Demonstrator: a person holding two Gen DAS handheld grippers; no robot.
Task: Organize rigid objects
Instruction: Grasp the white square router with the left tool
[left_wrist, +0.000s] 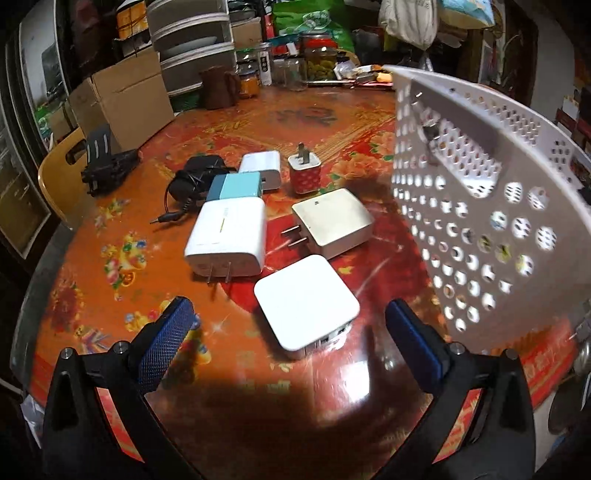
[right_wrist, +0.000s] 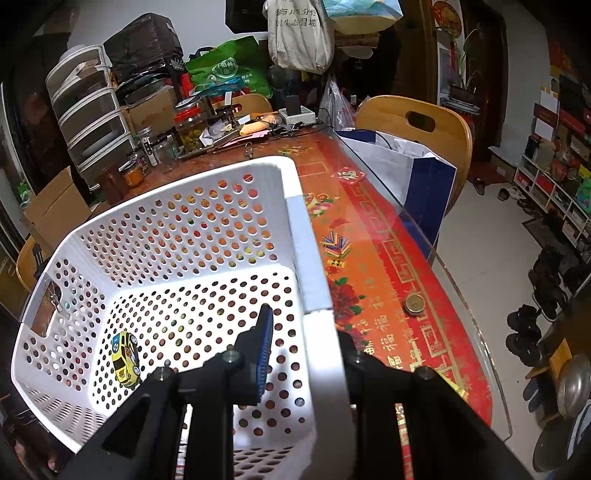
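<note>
Several plug adapters lie on the red patterned table (left_wrist: 317, 122): a flat white square box (left_wrist: 304, 301) nearest, a white charger (left_wrist: 227, 236), a cream charger (left_wrist: 332, 221), a teal one (left_wrist: 234, 186), a red patterned one (left_wrist: 304, 173) and a black adapter with cord (left_wrist: 195, 175). My left gripper (left_wrist: 288, 332) is open, just short of the white square box. My right gripper (right_wrist: 303, 332) is shut on the wall of a white perforated basket (right_wrist: 184, 229), which hangs tilted in the left wrist view (left_wrist: 480, 192). A yellow toy car (right_wrist: 125, 360) lies inside it.
Jars, a brown jug (left_wrist: 218, 86) and clutter line the table's far edge. A cardboard box (left_wrist: 125, 99) and a wooden chair (left_wrist: 59, 177) stand at the left. A round tin (right_wrist: 413, 304) sits near the table's right edge, with a chair (right_wrist: 417, 125) and paper bag (right_wrist: 417, 173) beyond.
</note>
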